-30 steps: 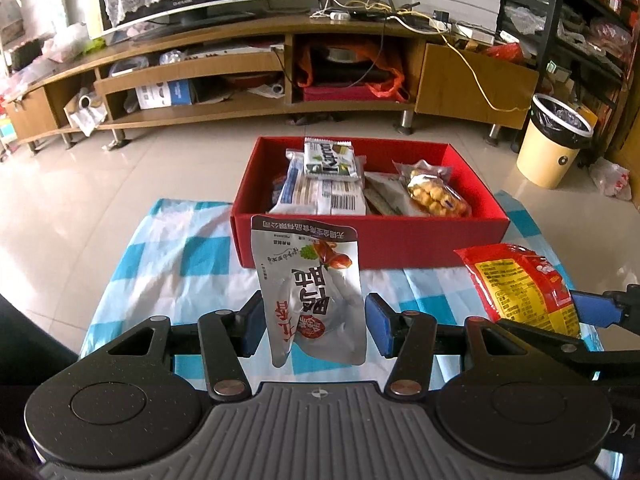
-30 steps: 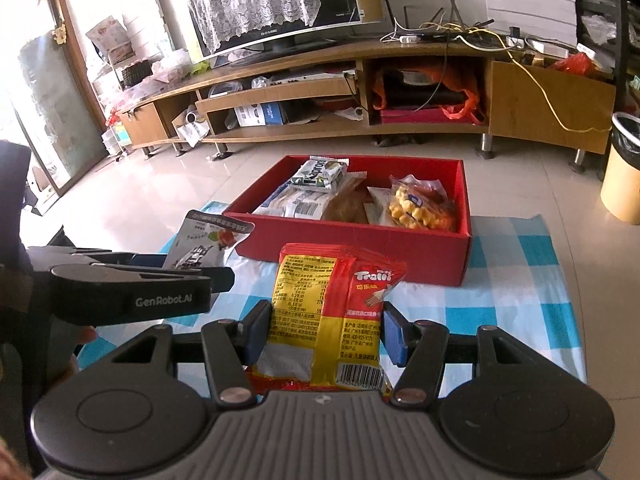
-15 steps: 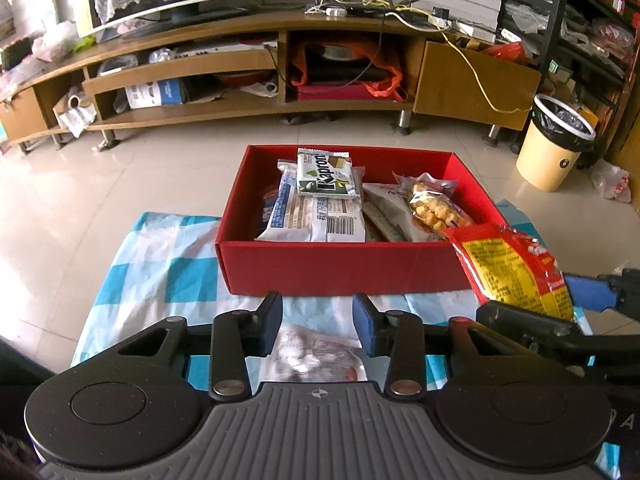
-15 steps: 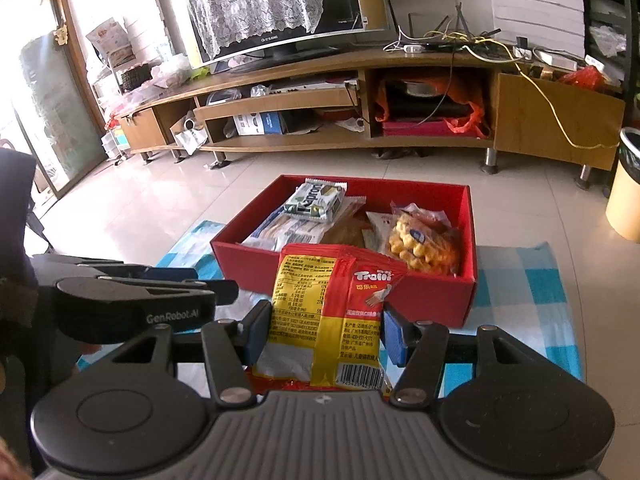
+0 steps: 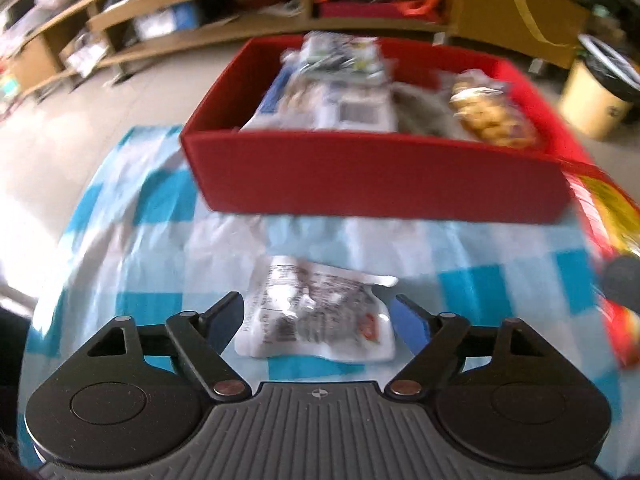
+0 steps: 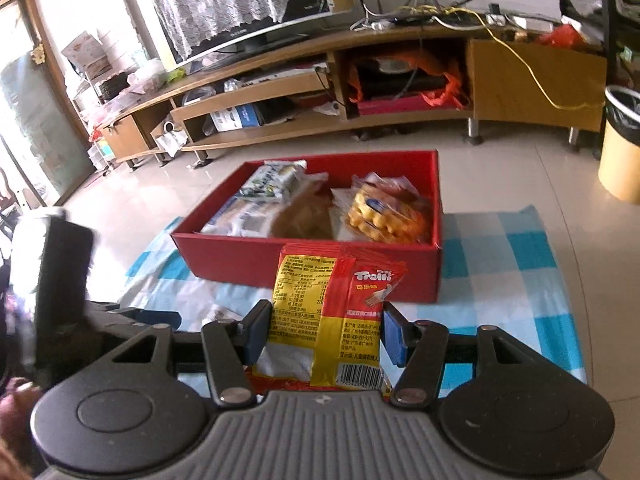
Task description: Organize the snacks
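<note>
The left tongs (image 5: pixel 318 312) stand spread wide over a white snack pouch (image 5: pixel 314 320) lying flat on the blue checked cloth (image 5: pixel 152 200), not touching it. The right tongs (image 6: pixel 325 330) clamp a red-and-yellow gummy packet (image 6: pixel 332 316) upright, just before the red box (image 6: pixel 320 266) of snacks.

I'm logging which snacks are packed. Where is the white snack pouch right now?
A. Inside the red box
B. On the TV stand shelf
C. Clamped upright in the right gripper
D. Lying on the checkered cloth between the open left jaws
D: the white snack pouch lies flat on the checkered cloth between the left gripper's spread jaws, in front of the red box.
</note>
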